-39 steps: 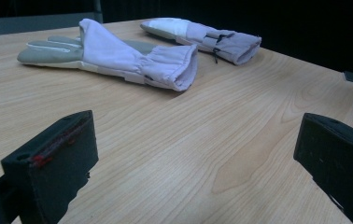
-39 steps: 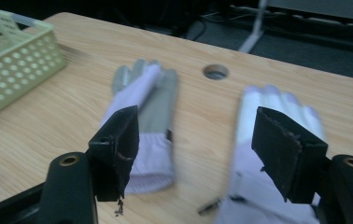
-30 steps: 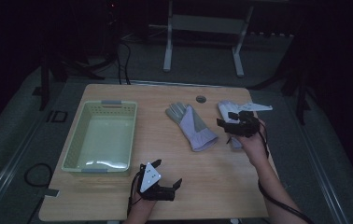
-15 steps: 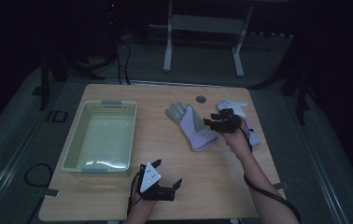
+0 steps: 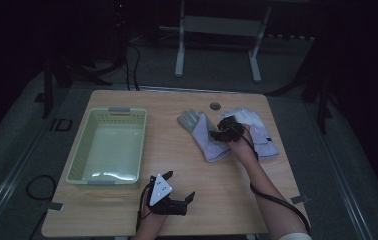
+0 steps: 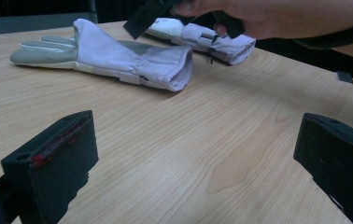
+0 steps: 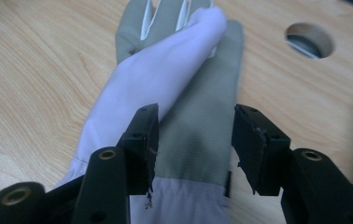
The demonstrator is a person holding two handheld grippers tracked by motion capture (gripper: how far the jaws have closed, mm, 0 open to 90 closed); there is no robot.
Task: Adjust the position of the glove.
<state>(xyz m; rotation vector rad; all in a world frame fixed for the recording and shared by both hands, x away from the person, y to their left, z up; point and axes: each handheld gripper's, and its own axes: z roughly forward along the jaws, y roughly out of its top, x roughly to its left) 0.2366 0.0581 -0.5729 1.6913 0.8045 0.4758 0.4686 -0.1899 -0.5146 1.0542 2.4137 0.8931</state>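
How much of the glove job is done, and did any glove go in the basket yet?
None yet: the basket holds nothing. Both gloves lie on the table. The right claw is over the near glove, its jaws, just closing, astride it but not pinching. The far glove waits, and the left claw rests open.

High view: dim overall, surroundings near black; light falls from above onto the desk (image 5: 127, 210), with soft glare on the basket (image 5: 108, 150) floor. Both gripper views are brighter and evenly lit. Near jaws are blurred; shadows are soft and faint.
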